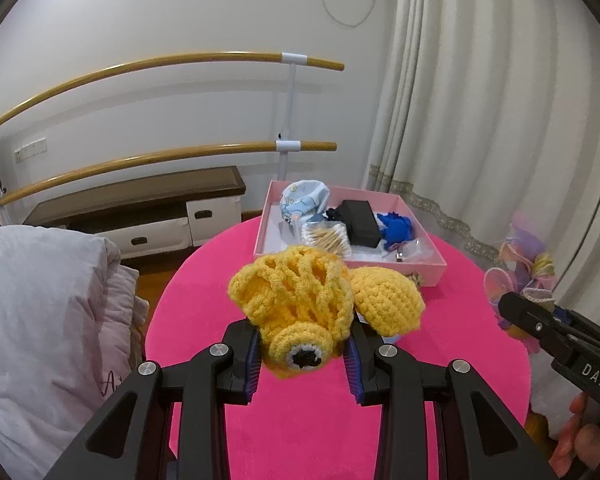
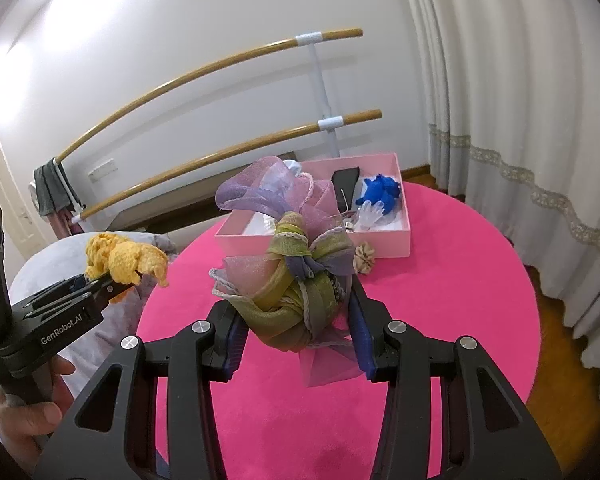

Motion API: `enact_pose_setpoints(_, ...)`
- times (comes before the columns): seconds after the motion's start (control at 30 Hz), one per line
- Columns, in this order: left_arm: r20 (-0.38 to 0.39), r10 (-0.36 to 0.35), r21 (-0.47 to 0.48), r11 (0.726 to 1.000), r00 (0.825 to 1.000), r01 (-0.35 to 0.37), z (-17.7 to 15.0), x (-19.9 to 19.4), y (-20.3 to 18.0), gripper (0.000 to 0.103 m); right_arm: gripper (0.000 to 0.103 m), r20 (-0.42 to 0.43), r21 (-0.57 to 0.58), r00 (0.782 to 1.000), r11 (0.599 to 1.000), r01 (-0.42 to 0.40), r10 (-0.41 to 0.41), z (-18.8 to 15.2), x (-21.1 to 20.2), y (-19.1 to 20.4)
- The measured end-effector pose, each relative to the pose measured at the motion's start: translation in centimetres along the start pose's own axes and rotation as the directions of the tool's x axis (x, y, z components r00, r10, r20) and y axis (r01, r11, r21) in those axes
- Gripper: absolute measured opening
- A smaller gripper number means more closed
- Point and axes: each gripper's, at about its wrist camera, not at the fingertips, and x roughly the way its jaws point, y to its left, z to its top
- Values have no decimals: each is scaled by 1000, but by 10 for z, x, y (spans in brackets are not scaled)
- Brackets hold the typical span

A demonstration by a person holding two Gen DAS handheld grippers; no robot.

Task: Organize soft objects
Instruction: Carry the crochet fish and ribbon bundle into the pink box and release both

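Observation:
My left gripper (image 1: 303, 354) is shut on a yellow crochet toy (image 1: 300, 300) with a black-and-white eye and holds it above the pink round table (image 1: 440, 352). It also shows in the right wrist view (image 2: 124, 260) at the left. My right gripper (image 2: 296, 328) is shut on a bundle of purple, green and pink organza ribbon (image 2: 296, 276), held above the table (image 2: 440, 320). The bundle also shows in the left wrist view (image 1: 520, 272) at the right. A pink box (image 1: 428, 268) stands at the table's far side, also in the right wrist view (image 2: 392, 244).
The box holds a blue soft toy (image 1: 396, 226), a black case (image 1: 358, 220), a light blue cloth (image 1: 304, 200) and cotton swabs (image 1: 326, 238). A beige scrunchie (image 2: 364, 256) lies in front of it. A grey quilt (image 1: 40, 320) lies left; curtains (image 1: 480, 120) hang right.

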Motion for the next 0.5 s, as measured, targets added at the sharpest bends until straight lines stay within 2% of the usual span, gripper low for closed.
enact_pose_setpoints(0.23,17,-9,-1,1000,1000,9,20,7,4,31,42,19,-16,1000,1000,3,-2,16,2,-6)
enact_pose_setpoints(0.5,34,-12,-3,1000,999,13,65,41,4,32,42,41,-54,999,998,25,-23,66,24,-13)
